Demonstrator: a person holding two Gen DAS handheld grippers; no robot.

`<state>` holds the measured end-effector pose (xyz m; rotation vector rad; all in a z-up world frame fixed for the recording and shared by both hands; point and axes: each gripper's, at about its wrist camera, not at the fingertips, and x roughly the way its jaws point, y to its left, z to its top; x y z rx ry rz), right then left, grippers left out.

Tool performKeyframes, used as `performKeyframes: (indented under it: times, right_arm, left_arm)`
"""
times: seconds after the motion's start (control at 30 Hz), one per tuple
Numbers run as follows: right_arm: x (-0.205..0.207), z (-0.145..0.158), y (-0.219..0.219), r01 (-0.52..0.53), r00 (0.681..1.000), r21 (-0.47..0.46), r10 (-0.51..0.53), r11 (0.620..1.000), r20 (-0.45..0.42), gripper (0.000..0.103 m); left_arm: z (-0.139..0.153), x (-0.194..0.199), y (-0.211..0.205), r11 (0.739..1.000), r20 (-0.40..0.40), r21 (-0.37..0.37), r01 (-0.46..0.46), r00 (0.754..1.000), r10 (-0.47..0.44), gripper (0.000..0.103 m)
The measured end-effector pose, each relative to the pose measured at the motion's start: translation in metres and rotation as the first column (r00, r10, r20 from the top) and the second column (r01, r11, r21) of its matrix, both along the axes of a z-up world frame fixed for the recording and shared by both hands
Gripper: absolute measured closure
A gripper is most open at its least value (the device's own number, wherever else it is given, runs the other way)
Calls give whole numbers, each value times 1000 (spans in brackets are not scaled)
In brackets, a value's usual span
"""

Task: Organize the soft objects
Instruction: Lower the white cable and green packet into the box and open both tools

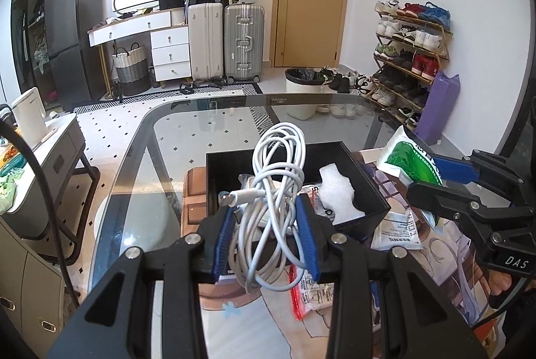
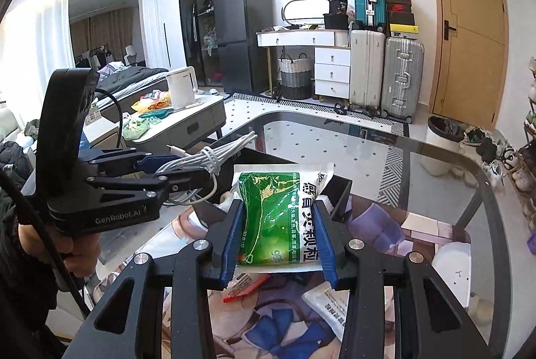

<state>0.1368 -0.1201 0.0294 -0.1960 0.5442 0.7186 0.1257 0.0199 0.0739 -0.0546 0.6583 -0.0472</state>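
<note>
My left gripper (image 1: 266,208) is shut on a coiled white cable (image 1: 278,178) and holds it above the near edge of a black box (image 1: 214,188). The box holds a white foam piece (image 1: 336,191) and packets. My right gripper (image 2: 278,211) is shut on a green and white packet (image 2: 278,218), held above the table to the right of the box. In the left wrist view the right gripper (image 1: 432,176) and its green packet (image 1: 408,158) show at the right. In the right wrist view the left gripper (image 2: 187,166) with the cable (image 2: 201,154) shows at the left.
The box stands on a printed mat (image 1: 234,308) on a glass table (image 1: 160,164). A red-edged packet (image 1: 308,295) and a white packet (image 1: 398,231) lie on the mat near the box. A side table with a kettle (image 2: 181,87) stands to the left.
</note>
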Motion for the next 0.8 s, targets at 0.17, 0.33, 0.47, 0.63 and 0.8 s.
performKeyframes:
  times: [0.17,0.33,0.47,0.63,0.8]
  right_arm:
    - [8,-1,4,-6,1000,0,6,1000,-5,63]
    - [17,-3,9,-11,1000,-8,11,1000,-9,62]
    - [22,-4,13,-16,1000,-13,16,1000,-15,62]
    - [32,-8,17,-15,1000,-15,15,1000,-26,63]
    - [39,-12,17,-14,999,-21,13,1000,-38,62]
  left_arm:
    - [-3,10,1,1000,-11,1,-4,1000,4,68]
    - [-7,18,2,1000,-19,8,-14,1000,14,68]
    - [-10,23,2,1000,-25,8,-18,1000,18,68]
    - [-15,29,3,1000,-37,11,-20,999,21,68]
    - [-17,35,4,1000,-45,17,-16,999,16,68]
